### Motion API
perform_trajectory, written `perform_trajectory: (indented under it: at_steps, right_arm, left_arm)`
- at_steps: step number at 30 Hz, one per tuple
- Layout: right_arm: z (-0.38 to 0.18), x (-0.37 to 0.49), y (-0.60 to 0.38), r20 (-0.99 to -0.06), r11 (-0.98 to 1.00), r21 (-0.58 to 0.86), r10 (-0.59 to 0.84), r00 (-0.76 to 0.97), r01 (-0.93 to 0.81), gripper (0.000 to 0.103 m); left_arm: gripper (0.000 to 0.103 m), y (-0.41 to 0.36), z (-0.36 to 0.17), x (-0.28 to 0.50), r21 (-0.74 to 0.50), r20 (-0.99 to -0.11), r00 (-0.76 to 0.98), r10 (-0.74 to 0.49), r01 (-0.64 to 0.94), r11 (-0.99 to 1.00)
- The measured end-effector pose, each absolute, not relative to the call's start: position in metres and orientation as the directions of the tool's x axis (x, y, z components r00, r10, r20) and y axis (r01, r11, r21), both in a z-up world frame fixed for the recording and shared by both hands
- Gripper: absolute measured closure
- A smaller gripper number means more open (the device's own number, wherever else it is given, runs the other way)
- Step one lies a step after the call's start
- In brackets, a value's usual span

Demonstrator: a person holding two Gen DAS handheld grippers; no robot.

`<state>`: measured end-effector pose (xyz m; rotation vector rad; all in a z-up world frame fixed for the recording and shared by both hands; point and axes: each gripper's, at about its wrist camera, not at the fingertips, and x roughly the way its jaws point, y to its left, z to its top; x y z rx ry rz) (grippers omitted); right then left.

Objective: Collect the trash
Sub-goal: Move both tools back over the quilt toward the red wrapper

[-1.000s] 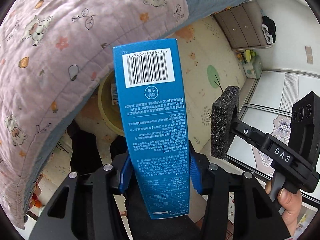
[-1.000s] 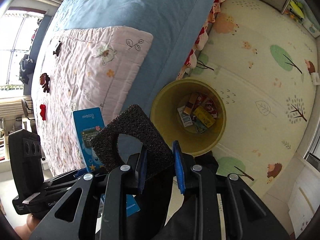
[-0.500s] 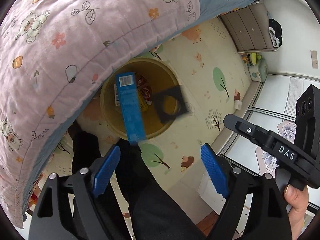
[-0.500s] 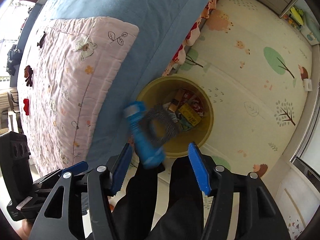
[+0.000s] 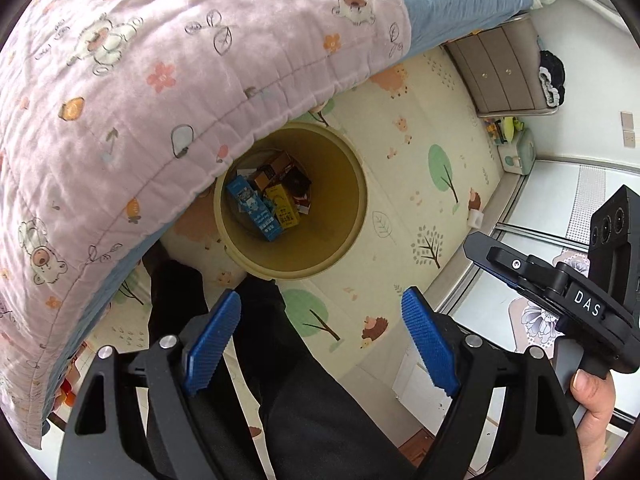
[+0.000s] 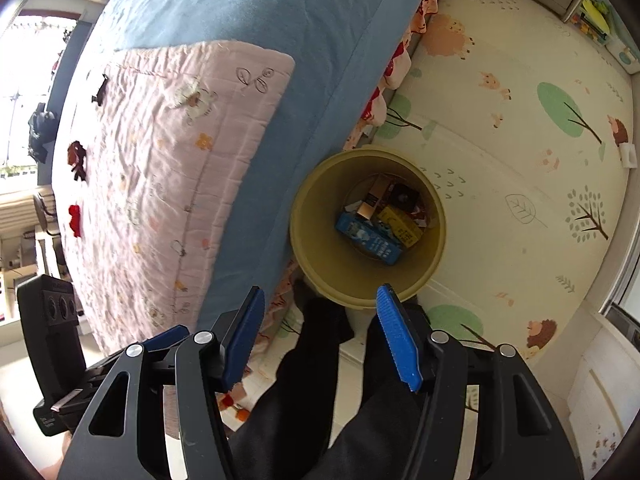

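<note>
A yellow round bin [image 5: 348, 236] [image 6: 434, 256] stands on the floor mat beside the bed. Inside it lie a blue box [image 5: 253, 213] [image 6: 368, 239], a black foam piece [image 5: 297, 179] [image 6: 403, 197], a yellow box [image 5: 285, 209] [image 6: 402, 226] and other small packets. My left gripper [image 5: 320, 340] is open and empty, held high above the bin's near side. My right gripper [image 6: 322, 334] is open and empty, also above the bin. The right gripper also shows in the left wrist view [image 5: 560, 292], and the left gripper in the right wrist view [image 6: 56, 328].
The bed with a pink printed quilt [image 5: 160, 80] [image 6: 160, 152] and blue sheet [image 6: 280, 20] runs along the left of the bin. The person's dark-trousered legs [image 5: 280, 380] stand just below the bin. A drawer unit [image 5: 500, 76] stands at the far side of the play mat [image 6: 520, 140].
Both grippers opened. The blue box fell from the left gripper and the black foam piece from the right gripper into the yellow bin, where they now lie.
</note>
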<state>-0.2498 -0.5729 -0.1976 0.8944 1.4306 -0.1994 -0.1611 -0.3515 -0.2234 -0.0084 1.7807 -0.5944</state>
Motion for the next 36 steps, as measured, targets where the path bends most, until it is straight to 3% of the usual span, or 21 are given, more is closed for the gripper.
perform_trajectory:
  at_steps: [12,29,36]
  right_arm:
    - [-0.143,-0.177,-0.515,-0.861,0.703,0.509,0.429,0.274,0.497,0.046]
    - [-0.1,0.008,-0.318,-0.839,0.82,0.532,0.475,0.267,0.212,0.045]
    - [-0.093,0.07,-0.26,-0.853,0.859,0.503,0.475,0.217,0.097,0.046]
  left_arm:
    - [0.02,-0.292,-0.17,-0.114,-0.404,-0.913,-0.17,-0.37,0.256,0.878]
    - [0.02,-0.079,-0.124,0.029,-0.356,-0.929,0.086,-0.361,0.071,0.932]
    - [0.02,-0.027,-0.12,0.075,-0.341,-0.928,0.163,-0.336,-0.003,0.94]
